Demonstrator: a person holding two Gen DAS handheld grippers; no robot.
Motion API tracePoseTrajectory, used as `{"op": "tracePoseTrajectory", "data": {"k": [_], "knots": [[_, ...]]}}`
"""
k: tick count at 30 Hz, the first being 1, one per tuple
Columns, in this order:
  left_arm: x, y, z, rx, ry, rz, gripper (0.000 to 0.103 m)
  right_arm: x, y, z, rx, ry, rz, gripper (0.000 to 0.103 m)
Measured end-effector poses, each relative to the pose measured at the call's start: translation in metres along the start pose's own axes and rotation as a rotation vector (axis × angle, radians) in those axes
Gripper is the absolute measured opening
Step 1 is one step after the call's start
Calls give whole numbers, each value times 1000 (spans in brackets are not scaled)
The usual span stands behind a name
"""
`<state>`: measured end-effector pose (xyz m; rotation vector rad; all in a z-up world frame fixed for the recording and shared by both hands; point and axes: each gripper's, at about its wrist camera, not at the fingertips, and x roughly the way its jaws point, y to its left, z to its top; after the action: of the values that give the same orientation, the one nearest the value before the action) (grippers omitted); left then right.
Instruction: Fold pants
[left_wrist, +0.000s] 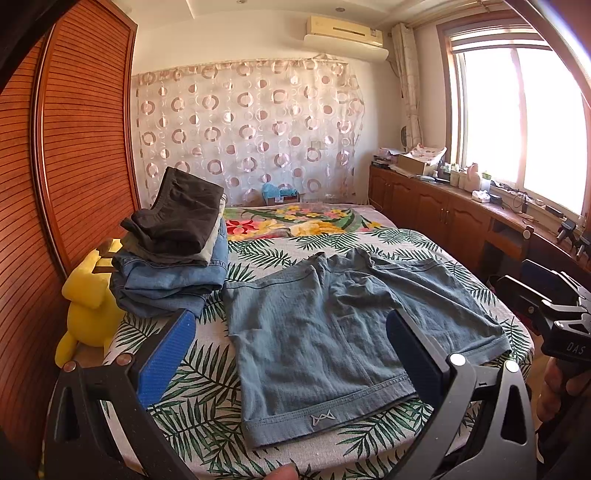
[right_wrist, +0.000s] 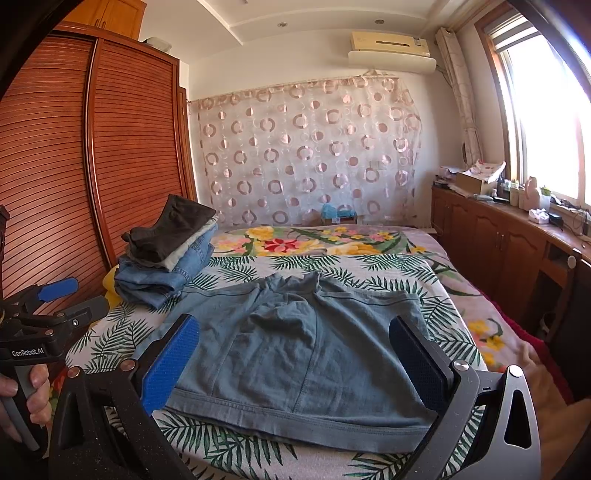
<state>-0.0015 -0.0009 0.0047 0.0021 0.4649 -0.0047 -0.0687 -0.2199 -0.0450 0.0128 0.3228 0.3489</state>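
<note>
Your left gripper (left_wrist: 291, 354) is spread wide with nothing in it, hovering over the near waistband end of the blue-grey shorts (left_wrist: 332, 325). Your right gripper (right_wrist: 295, 362) is the same deal: wide apart, empty, hanging above the near hem. So neither one has grabbed anything yet. The shorts themselves lie flat and fully opened out on the leaf-print bedsheet (right_wrist: 369, 266), a bit rumpled around the crotch, no fold in them at all. Off to the left there's a stack of folded clothes (left_wrist: 173, 258) by the yellow plush toy (left_wrist: 88, 302), so I'd guess this pair is basically at step zero: first fold, later folds and stacking all remain
</note>
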Motion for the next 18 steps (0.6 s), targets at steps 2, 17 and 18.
{"op": "tracePoseTrajectory", "data": {"k": [2, 17, 18], "knots": [[0, 0, 0, 1, 0, 1, 103, 0, 0, 0, 0, 0, 0, 103], [-4, -2, 5, -1, -8, 0, 103, 0, -1, 0, 1, -2, 1, 103], [-4, -2, 5, -1, -9, 0, 103, 0, -1, 0, 1, -2, 1, 103]]}}
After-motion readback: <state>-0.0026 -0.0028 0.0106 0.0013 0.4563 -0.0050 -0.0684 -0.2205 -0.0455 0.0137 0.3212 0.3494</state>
